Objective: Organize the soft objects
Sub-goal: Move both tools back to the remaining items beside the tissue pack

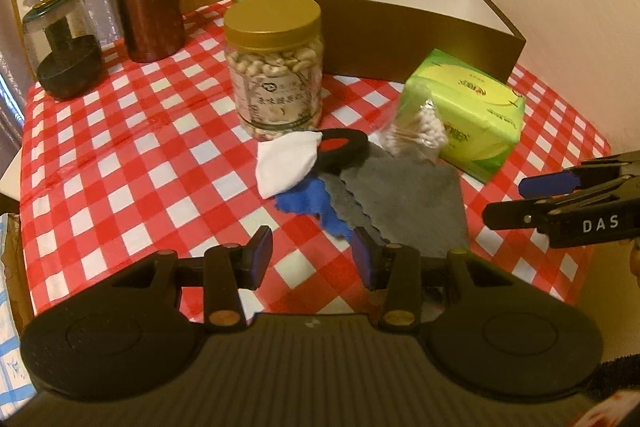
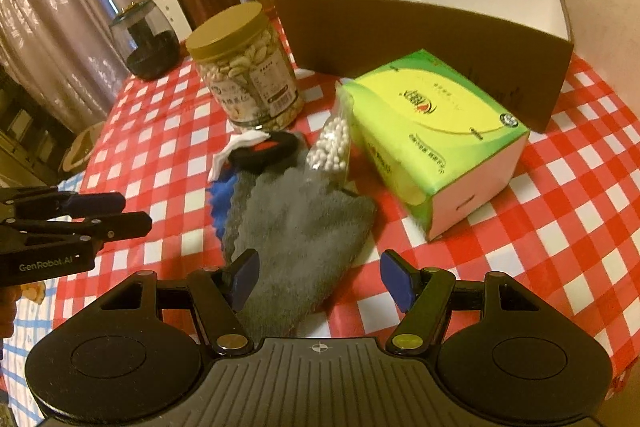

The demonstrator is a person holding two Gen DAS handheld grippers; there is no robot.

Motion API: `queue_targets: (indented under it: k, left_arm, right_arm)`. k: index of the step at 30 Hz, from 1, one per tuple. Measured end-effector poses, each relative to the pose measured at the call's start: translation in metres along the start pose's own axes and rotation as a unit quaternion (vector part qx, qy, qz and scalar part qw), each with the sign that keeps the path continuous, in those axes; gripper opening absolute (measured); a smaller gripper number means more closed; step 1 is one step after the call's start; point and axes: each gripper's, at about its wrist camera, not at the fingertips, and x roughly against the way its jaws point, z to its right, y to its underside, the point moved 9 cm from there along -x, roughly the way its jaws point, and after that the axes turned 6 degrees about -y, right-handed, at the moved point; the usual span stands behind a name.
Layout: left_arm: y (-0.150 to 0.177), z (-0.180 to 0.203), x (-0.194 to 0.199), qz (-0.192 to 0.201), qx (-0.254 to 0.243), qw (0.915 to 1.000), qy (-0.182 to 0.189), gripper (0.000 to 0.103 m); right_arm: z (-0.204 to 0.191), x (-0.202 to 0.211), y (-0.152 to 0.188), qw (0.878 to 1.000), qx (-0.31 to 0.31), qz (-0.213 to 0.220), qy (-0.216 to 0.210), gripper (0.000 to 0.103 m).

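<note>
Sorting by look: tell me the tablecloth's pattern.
Red and white checks on the tablecloth, clearest in the left wrist view.

black left claw (image 1: 312,257) with blue pads, brass screws, black right claw (image 2: 320,275) lettered "das"

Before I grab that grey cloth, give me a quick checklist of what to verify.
1. Right tool open: ok.
2. Grey cloth under the right tool: ok.
3. Left tool open, holding nothing: ok.
4. Cloth free of clutter: not ok, cotton swab bag and black-and-red item lie on its far end.
5. Brown box has room: ok.
6. Blue cloth separate from the grey cloth: cannot tell.
</note>
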Motion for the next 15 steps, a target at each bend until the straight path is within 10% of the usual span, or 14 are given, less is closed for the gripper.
queue_targets:
  k: [15]
  left_arm:
    - [0.000, 0.008, -0.014, -0.012, -0.013, 0.9998, -0.003, 0.041]
  right_arm:
    - [0.002, -0.013, 0.002, 1.000, -0.006, -0.011, 0.005, 0.068]
